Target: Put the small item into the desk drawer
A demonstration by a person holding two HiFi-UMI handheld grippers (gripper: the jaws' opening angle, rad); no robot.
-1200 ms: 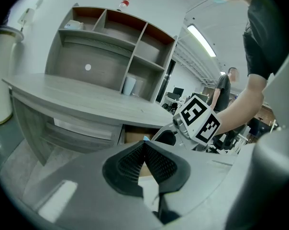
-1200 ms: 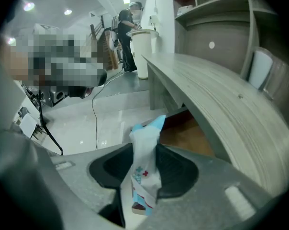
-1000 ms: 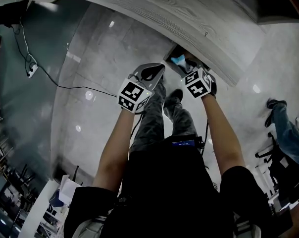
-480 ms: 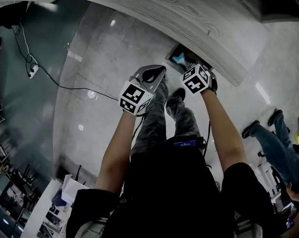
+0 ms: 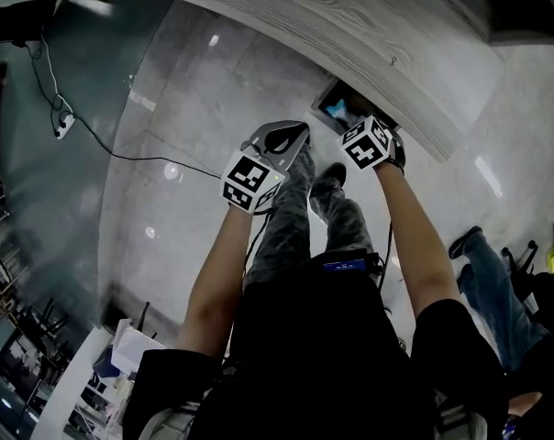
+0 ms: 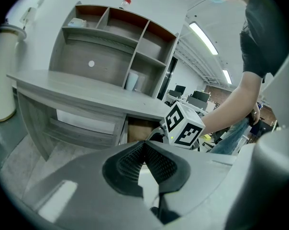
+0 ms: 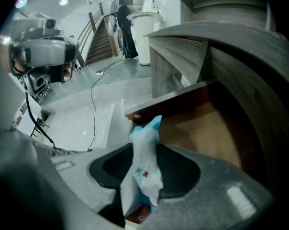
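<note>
Right gripper [image 7: 144, 170] clamped on small white-and-blue packet [image 7: 145, 137], packet held upright between the pads, tip raised above the jaws, positioned over the open desk drawer [image 7: 202, 131], left gripper [image 6: 144, 150] closed on nothing, held alongside.

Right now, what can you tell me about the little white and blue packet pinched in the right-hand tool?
The packet is a small, soft pouch, white with light blue edges and tiny blue and red cross marks. It looks like thin, crinkled plastic or paper. It stands roughly upright, clamped between the dark pads of the right gripper, with its blue top poking past them. It is held over the open drawer, near the front edge, and nothing else seems to touch it.
</note>
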